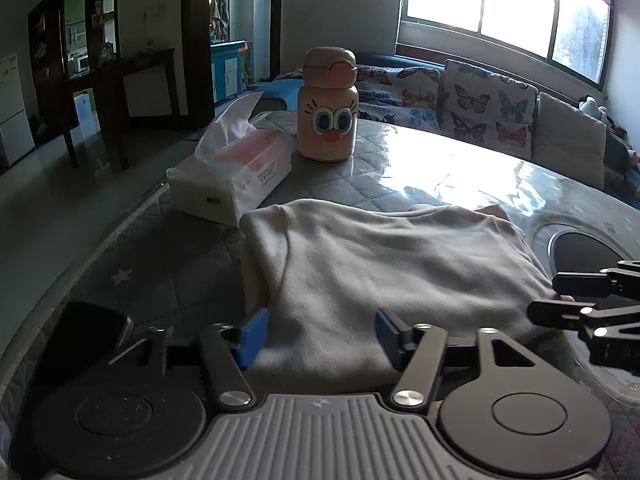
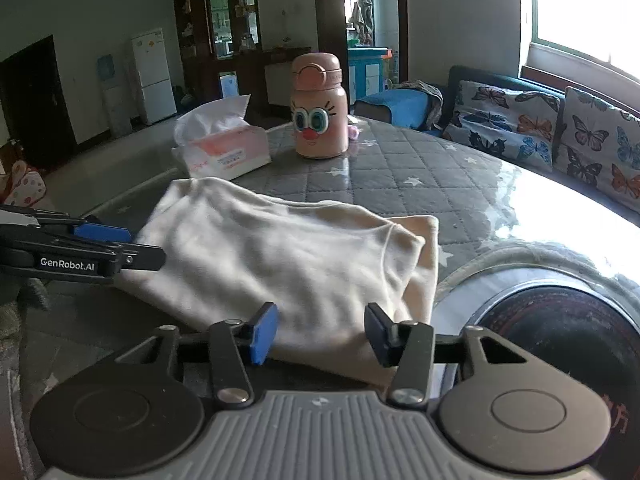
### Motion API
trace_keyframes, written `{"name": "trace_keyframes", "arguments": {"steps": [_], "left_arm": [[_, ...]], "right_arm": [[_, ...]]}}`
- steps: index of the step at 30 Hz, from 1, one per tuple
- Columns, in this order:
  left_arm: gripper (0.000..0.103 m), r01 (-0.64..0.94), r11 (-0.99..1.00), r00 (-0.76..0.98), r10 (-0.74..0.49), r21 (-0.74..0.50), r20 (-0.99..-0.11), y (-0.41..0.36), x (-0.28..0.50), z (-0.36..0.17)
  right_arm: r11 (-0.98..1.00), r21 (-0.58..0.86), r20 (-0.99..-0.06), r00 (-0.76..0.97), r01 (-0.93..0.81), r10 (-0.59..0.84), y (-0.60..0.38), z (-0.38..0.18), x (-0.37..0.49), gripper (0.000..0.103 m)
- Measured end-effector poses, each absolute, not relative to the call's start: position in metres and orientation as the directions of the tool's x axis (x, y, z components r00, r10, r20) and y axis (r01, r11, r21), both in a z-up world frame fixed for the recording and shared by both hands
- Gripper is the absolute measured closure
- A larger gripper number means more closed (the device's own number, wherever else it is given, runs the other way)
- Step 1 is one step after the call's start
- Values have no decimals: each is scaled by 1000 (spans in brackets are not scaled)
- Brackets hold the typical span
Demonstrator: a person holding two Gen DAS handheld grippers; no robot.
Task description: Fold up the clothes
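Left gripper sits at the near edge of the folded garment, blue pads spread wide, cloth lying between them but nothing pinched. Right wrist view shows the same tool from the side at far left, "GenRobot.AI" on its frame, fingers reaching over the garment's left border.

Left of the scene: white tissue pack with a sheet pulled up from the top, far-left of the garment, near it but apart. Just right of the pack, a peach cartoon-face bottle stands upright, lid closed, well beyond the cloth.

Centre: cream garment, folded into a rough rectangle, flat on the grey quilted table cover with white stars. A seam curves across the top layer; a folded edge shows along its right side.

Right gripper at the garment's near-right edge, pads also well apart, fabric between them, no grip. In the left wrist view its fingers appear at far right, close to the cloth's right corner; whether they touch it is hard to say at that angle.

Right of the garment: a dark round inset in the tabletop with a metal rim. Far right: sofa cushions with butterfly print under a bright window.
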State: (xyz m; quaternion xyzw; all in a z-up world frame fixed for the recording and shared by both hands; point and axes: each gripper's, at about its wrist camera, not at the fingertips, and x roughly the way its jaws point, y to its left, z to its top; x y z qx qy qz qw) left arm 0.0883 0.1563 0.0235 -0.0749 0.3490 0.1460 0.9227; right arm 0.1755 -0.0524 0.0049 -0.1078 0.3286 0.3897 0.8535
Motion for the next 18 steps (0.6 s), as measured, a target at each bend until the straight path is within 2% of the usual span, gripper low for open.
{"name": "trace_keyframes", "arguments": {"steps": [3,4,10,15,18], "left_arm": [[21,-322,946,713,221,-31,-665,149,83,24],[17,-321,947,714,222,-29,-664,147,81,24],[2,-320,947,720,233,-15,-654,135,70,26],[0,-315,949,723,237,-4,-649,126,61,25],[0,-311,950,728,233,-8,-644,123,56,25]], "right_arm": [[677,73,-646,483,-732,591,-55,4,168,46],[679,72,-646,485,-730,590,-56,4,166,41],[691,66,-642,499,-720,582,-65,5,152,22],[698,60,-643,507,-713,574,-70,6,142,15],[701,49,-646,513,-711,565,-71,5,135,5]]}}
